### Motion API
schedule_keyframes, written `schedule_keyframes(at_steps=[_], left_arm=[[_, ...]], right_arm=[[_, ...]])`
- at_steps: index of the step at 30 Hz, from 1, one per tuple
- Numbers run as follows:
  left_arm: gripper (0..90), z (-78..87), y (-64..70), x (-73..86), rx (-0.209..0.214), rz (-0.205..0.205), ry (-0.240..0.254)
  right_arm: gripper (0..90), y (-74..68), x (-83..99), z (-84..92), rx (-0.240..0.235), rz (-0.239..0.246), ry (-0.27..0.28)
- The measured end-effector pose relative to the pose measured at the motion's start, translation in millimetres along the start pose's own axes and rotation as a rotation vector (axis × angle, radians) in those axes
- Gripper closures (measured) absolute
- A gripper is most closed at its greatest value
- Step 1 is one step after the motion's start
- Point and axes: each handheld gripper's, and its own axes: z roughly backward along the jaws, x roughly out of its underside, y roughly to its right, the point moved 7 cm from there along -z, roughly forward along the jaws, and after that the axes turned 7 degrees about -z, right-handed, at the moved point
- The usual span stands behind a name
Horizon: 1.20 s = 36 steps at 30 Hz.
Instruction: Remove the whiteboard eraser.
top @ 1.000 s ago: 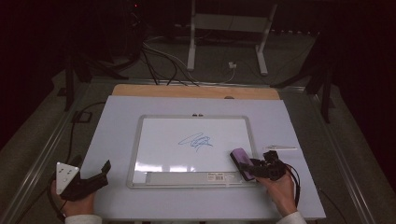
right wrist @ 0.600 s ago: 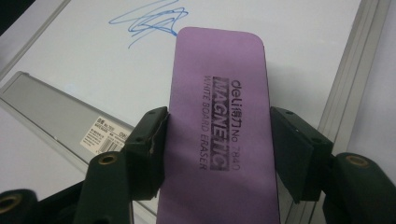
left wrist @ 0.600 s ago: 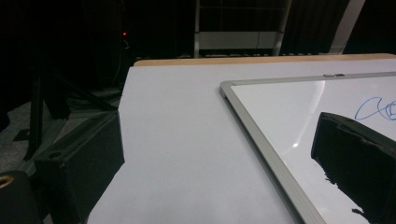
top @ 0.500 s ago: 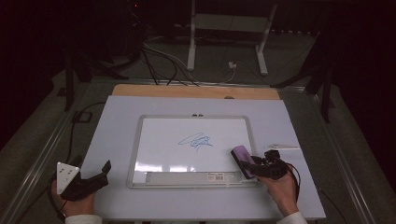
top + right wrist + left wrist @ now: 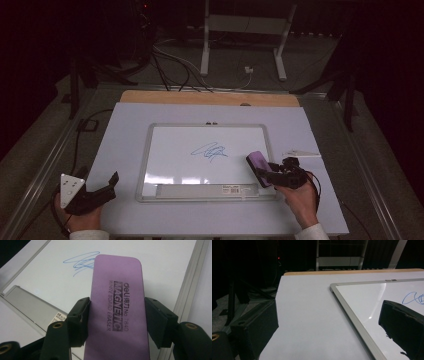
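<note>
A white-framed whiteboard [image 5: 207, 126] lies on the white table top, with a blue scribble [image 5: 210, 151] near its middle. My right gripper [image 5: 262, 175] is shut on a purple magnetic whiteboard eraser [image 5: 258, 166], holding it over the board's right side, just right of the scribble. In the right gripper view the eraser [image 5: 117, 302] sits lengthwise between both pads, with the scribble [image 5: 80, 262] beyond its far end. My left gripper [image 5: 107, 189] rests at the table's front left, off the board; in its own view the jaws [image 5: 329, 335] stand wide apart with nothing between them.
A grey tray [image 5: 207, 190] runs along the board's near edge. A flat white piece [image 5: 300, 154] lies on the table right of the board. A wooden strip [image 5: 210, 98] edges the table's far side; cables and stand legs lie on the floor behind.
</note>
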Motion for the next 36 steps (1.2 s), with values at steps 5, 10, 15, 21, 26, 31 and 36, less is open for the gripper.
schedule_keyframes(at_steps=[5, 10, 15, 21, 26, 31, 36], left_arm=[[3.2, -0.2, 0.2, 0.1, 0.001, 0.000, 0.000], [3.2, -0.5, 0.2, 0.3, 0.001, 0.001, -0.002], [3.2, -0.5, -0.1, 0.6, 0.001, 0.001, -0.002], [3.1, -0.4, -0.3, 0.4, -0.003, 0.001, -0.001], [2.1, -1.3, -0.9, 0.8, -0.011, 0.001, -0.004], [1.1, -1.2, -1.5, 0.7, -0.018, 0.005, -0.005], [0.5, -0.8, -2.9, 0.5, -0.030, 0.005, -0.004]], right_arm=[[40.4, -1.9, -5.0, 0.1, 0.001, 0.002, 0.008], [40.5, -3.4, -10.4, -0.1, -0.002, 0.002, 0.019], [40.5, -7.2, -15.8, -1.9, -0.004, 0.009, 0.022], [40.5, -11.3, -22.0, -4.1, -0.001, 0.021, 0.026], [40.5, -11.9, -26.9, -6.3, -0.003, 0.015, 0.042], [40.5, -13.7, -30.6, -10.4, -0.005, 0.017, 0.046], [40.5, -15.8, -36.2, -13.1, -0.004, 0.020, 0.057]])
